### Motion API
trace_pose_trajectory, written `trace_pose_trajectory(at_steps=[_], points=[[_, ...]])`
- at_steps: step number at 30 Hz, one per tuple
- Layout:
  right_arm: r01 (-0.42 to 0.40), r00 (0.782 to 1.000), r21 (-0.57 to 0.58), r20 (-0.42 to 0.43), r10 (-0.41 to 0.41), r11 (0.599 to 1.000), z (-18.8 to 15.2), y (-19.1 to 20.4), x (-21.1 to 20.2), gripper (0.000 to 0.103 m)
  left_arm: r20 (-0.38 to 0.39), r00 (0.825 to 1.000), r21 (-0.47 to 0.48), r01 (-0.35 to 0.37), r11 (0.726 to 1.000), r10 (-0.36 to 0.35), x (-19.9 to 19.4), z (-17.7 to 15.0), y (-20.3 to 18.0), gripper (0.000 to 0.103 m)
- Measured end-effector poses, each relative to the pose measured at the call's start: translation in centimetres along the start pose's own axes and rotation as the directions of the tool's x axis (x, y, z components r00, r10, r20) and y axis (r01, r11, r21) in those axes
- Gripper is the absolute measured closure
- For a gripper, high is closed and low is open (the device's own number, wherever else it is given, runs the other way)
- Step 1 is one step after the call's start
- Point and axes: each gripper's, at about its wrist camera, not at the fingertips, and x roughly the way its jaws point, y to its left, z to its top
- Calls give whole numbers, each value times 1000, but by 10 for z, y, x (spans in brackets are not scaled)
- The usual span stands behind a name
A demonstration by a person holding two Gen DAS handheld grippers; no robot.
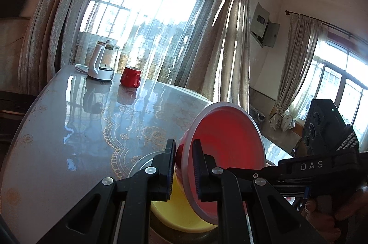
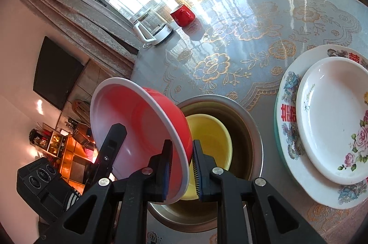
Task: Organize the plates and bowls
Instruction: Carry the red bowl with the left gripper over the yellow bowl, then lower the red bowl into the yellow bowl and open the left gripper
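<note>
While both tools share a single load, the chief hazard is a slip: the red bowl (image 2: 138, 126) is tilted steeply, almost on edge, and each grip bears only on its thin white rim, so any uneven pull between the two hands could twist it free and drop it onto the yellow bowl (image 2: 211, 140) nested in the metal basin (image 2: 250, 129) directly beneath. Item, left gripper (image 1: 182, 165): jaws pressed together on the rim at the bowl's 7 o'clock as its own camera sees it, one pad on the outer wall and one inside; the tool points slightly below level across the table (image 1: 69, 117). Item, right gripper (image 2: 181, 165): jaws likewise pinching the rim, at the bowl's 5 o'clock in its own view, pitched more steeply downward over the basin. Item, a second hazard: a careless lowering could catch the basin's lip, or jar the stacked plates (image 2: 333, 117) lying close at 3 o'clock in the right wrist view. Item, bystanders: the red mug (image 1: 130, 76) and kettle (image 1: 102, 62) stand well apart toward 11 o'clock and are at little risk. How much rim each pad actually covers is probably slight, though the fisheye distortion makes that uncertain.
</note>
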Motion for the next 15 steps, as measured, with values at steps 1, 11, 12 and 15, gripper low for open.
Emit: trace_pose_trajectory(at_steps=[1,11,12,15], points=[[-7,1000,0,-3,7,1000,-2,-1,-1,85,-8,1000,-11,-1,1000,1,-2,-1,0,88],[-11,1000,4,-18,11,1000,-19,-12,-9,85,-60,998,-29,-4,1000,2,-8,-13,-12,88],[-11,1000,10,-18,12,1000,-21,-14,-10,85,-65,998,-28,-7,1000,5,-8,-14,-13,88],[-7,1000,14,-18,7,1000,-21,-17,-12,85,-84,996,-26,-6,1000,3,-5,-14,-15,88]])
